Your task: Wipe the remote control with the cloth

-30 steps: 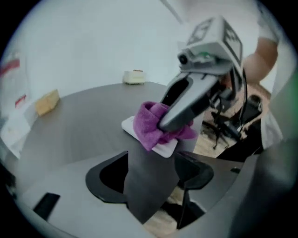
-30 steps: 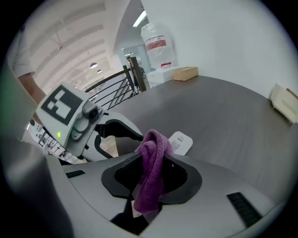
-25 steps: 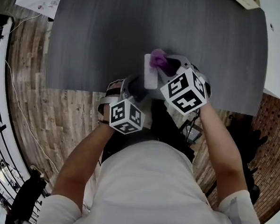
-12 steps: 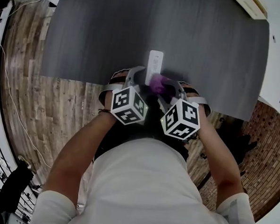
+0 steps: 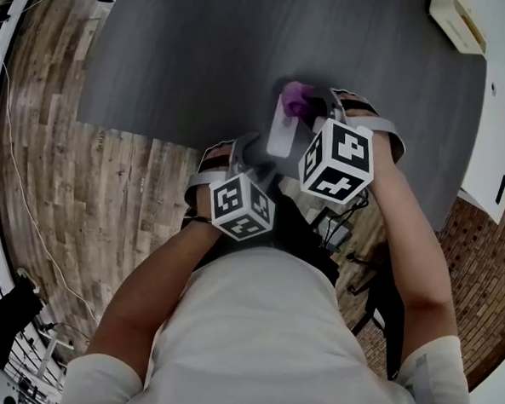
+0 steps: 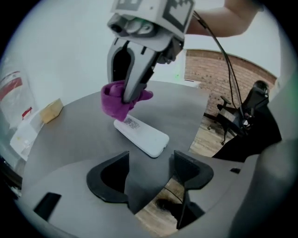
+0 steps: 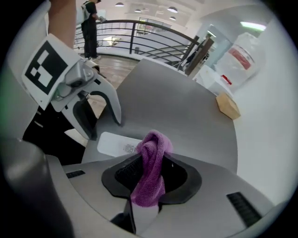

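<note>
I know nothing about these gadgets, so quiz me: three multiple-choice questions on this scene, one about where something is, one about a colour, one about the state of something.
1. Where does the remote control lie?
A) on the grey table
B) on the wooden floor
C) inside a drawer

2. What colour is the cloth?
A) yellow
B) purple
C) green

3. How is the left gripper?
A) shut on the remote control
B) shut on the cloth
C) open, with nothing between its jaws

Answers:
1 A: the white remote control lies flat on the grey top, near its edge.
2 B: the right gripper pinches a purple fold, seen in all three views.
3 C: the left gripper view shows the jaws apart, with the remote control ahead of them, not between them.
</note>
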The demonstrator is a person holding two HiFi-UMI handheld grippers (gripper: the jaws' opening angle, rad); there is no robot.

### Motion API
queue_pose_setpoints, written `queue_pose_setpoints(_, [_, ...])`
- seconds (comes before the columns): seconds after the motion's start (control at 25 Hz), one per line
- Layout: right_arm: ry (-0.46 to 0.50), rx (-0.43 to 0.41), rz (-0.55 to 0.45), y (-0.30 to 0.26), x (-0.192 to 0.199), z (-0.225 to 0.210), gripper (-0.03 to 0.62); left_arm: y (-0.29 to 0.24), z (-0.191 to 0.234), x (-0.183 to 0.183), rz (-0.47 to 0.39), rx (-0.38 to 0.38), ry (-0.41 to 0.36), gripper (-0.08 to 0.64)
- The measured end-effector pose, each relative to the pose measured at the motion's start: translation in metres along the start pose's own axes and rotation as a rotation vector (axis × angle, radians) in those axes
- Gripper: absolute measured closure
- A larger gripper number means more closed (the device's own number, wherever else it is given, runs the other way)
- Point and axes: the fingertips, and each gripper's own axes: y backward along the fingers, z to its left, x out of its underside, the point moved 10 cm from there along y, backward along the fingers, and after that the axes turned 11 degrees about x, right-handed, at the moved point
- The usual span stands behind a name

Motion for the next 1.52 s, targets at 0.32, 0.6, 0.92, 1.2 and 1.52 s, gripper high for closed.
queue_pose_setpoints(0.32, [0.353, -0.113, 0.081, -0.019, -0.026, 0.010, 0.480, -0.006, -0.006, -0.009, 0.008, -0.034, 0.067, 0.256])
queue_pose_setpoints(0.6, [0.245, -0.257, 0.015, -0.005, -0.036, 0.062, 0.480, -0.011, 0.013, -0.004, -0.009, -0.018, 0.145, 0.256])
queue_pose_setpoints(0.92, [-0.357, -0.391, -0.103, 0.009, -0.023, 0.076, 0.480, 0.000, 0.016, 0.011, 0.003, 0.017, 0.096, 0.255])
queue_pose_setpoints(1.2, [-0.309, -0.036, -0.068, 0.021, -0.008, 0.051, 0.480, 0.051, 0.048, 0.015, -0.062, 0.147, -0.086, 0.256])
queue_pose_setpoints(1.52, [-0.069, 0.050, -0.019, 0.005, -0.013, 0.072, 0.480, 0.013, 0.123, -0.085, -0.057, 0.246, -0.263, 0.536])
